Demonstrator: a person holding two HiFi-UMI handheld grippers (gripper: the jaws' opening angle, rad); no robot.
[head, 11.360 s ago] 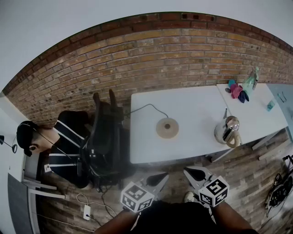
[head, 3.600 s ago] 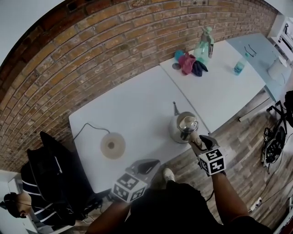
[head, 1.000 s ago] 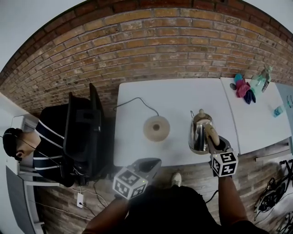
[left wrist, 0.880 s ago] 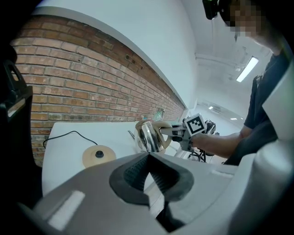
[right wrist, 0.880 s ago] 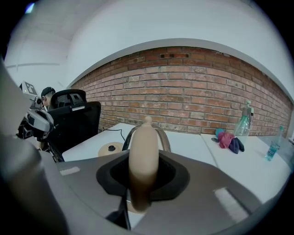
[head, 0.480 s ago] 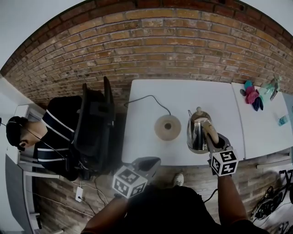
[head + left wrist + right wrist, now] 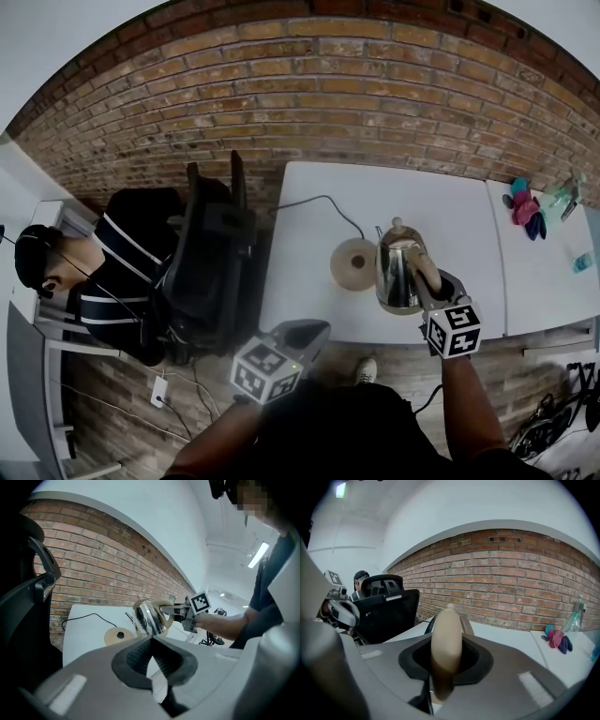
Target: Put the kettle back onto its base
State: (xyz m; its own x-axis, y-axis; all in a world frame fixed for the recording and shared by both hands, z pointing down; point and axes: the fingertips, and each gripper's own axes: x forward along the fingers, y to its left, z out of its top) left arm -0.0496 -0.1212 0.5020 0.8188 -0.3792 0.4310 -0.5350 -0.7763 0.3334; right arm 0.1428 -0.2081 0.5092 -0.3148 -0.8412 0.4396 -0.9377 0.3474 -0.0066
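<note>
The shiny steel kettle (image 7: 397, 272) hangs above the white table (image 7: 450, 202), its left side over the right edge of the round beige base (image 7: 352, 263). My right gripper (image 7: 428, 281) is shut on its tan handle (image 7: 446, 641). In the left gripper view the kettle (image 7: 148, 617) floats just right of the base (image 7: 119, 636), with the right gripper (image 7: 180, 613) behind it. My left gripper (image 7: 312, 330) stays below the table's near edge, jaws together with nothing in them.
A black cable (image 7: 320, 201) runs from the base to the table's back left edge. A black office chair (image 7: 212, 267) and a seated person (image 7: 105, 281) are left of the table. Coloured cloths (image 7: 525, 205) and bottles lie on the neighbouring table. A brick wall (image 7: 309, 103) is behind.
The kettle has travelled left in my right gripper and now overlaps the base's right edge, where a gap showed before. The left gripper has stayed put.
</note>
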